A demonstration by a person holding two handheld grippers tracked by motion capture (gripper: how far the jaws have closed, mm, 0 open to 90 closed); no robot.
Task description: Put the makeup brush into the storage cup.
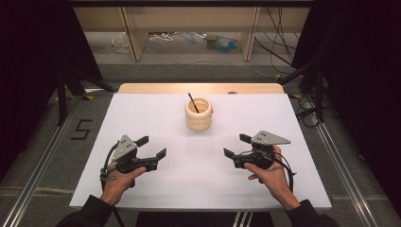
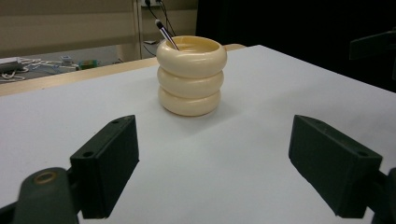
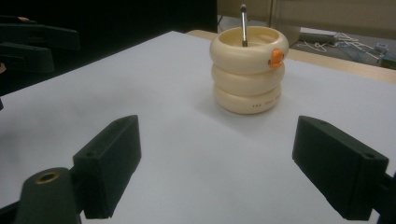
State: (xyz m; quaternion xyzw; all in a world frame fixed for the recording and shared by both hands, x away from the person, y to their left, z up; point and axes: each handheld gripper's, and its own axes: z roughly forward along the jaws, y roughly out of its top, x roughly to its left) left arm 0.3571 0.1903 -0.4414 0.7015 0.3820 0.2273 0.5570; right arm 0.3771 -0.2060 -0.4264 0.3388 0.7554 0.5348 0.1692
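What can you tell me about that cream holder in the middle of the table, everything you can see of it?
The cream holder looks like three stacked rounded rings, glossy like plastic or glazed ceramic, open at the top. It stands upright on the white table, toward the far middle, apart from both grippers. A small orange knob sits on its top ring, and faint lettering runs along the bottom ring, too small to read. A thin dark stick leans inside it, poking above the rim. Nothing else touches it.
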